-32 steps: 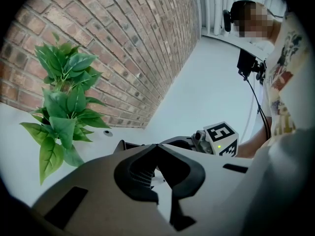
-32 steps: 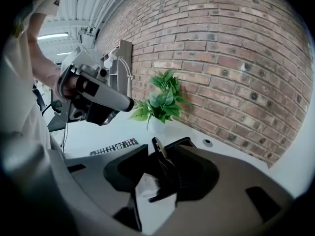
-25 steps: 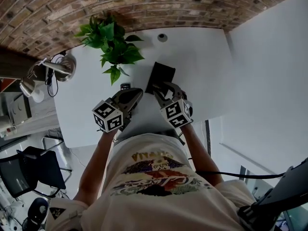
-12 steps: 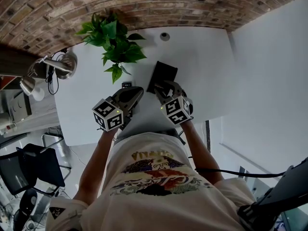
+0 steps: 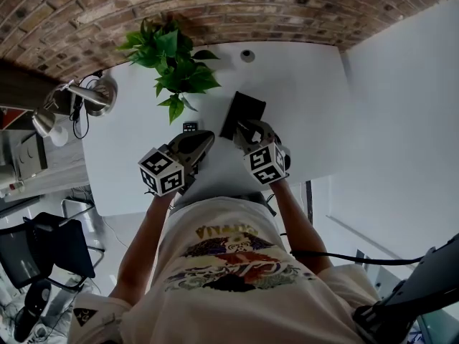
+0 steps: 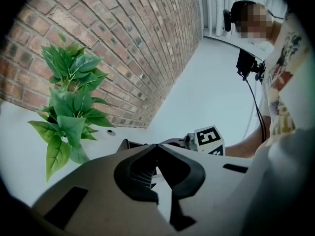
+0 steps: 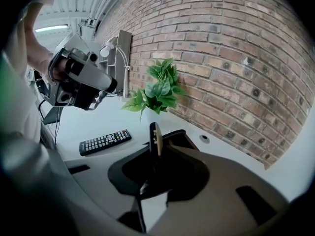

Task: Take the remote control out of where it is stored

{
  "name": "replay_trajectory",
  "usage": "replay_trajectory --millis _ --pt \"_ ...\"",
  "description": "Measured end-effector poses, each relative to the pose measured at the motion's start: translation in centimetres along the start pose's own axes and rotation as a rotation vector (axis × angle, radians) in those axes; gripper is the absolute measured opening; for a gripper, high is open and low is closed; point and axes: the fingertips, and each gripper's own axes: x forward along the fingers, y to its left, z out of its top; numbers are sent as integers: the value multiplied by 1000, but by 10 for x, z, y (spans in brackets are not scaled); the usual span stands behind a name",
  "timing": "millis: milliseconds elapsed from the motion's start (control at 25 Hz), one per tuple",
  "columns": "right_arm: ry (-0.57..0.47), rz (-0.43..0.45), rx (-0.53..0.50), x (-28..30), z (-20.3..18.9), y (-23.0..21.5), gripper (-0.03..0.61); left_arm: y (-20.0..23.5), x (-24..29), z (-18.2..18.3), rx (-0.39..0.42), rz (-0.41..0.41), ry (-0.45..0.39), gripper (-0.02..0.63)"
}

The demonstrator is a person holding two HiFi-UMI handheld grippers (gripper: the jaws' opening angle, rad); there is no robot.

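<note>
The black remote control (image 7: 105,141) lies flat on the white table (image 5: 301,99), left of the black box (image 5: 244,112); in the head view the remote (image 5: 188,127) is a small dark bar. My right gripper (image 7: 155,154) is at the box (image 7: 181,140), its jaws closing on a thin upright flap (image 7: 155,137) with a tan edge that stands between the pads. In the head view the right gripper (image 5: 242,126) sits at the box's near end. My left gripper (image 5: 206,136) hovers near the remote, tips together and empty, as the left gripper view (image 6: 156,146) shows.
A green leafy plant (image 5: 172,67) stands at the back by the brick wall. A metal desk lamp (image 5: 90,99) is at the table's left end. A round cable hole (image 5: 247,56) sits near the wall. A black chair (image 5: 43,253) stands to the left of the person.
The right gripper has edged a little toward the black box. The left gripper stays about where it was.
</note>
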Motion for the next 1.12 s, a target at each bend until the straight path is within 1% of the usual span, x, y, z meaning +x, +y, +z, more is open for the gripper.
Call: replay_trajectory --millis 160,400,1120 --pt "-2 -33 -13 -7 1 -6 69 -4 -1 2 0 -3 -10 -3" --pt "11 -67 -80 -11 4 -1 67 -6 -1 4 5 -11 -19 -3" --pt "-28 -103 -64 -39 24 -2 67 -22 -7 5 17 -33 -36 -3"
